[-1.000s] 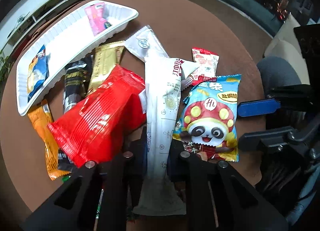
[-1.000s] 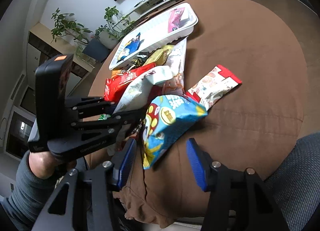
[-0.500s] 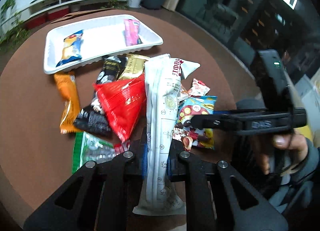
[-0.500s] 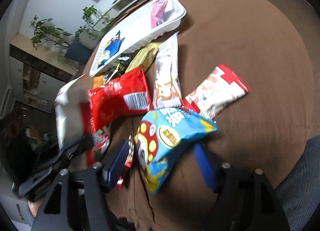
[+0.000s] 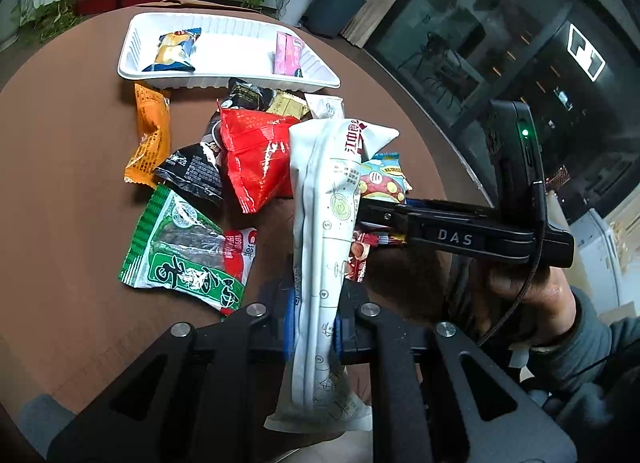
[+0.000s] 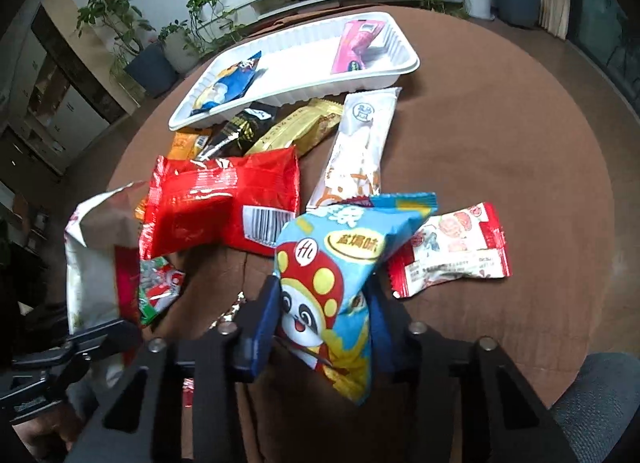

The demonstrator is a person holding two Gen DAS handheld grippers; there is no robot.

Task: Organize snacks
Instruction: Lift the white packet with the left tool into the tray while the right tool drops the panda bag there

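Both tongs now grip a packet over the round brown table (image 6: 500, 151), a change from a second ago, when the right gripper (image 6: 324, 327) stood open around the blue panda bag (image 6: 336, 263) that lay on the cloth. Its blue pads are now closed against the bag's sides, and the bag looks tipped up off the table. The left gripper (image 5: 312, 323) stays clamped on the long white packet (image 5: 328, 223), which has risen clear of the pile. The white tray (image 6: 396, 71) at the far side holds only a blue-and-yellow packet (image 6: 228, 87) and a pink packet (image 6: 356, 47); the red bag (image 6: 224, 203), green packet (image 5: 184, 247) and others wait on the table. Two more snacks appear ready to go to the tray.
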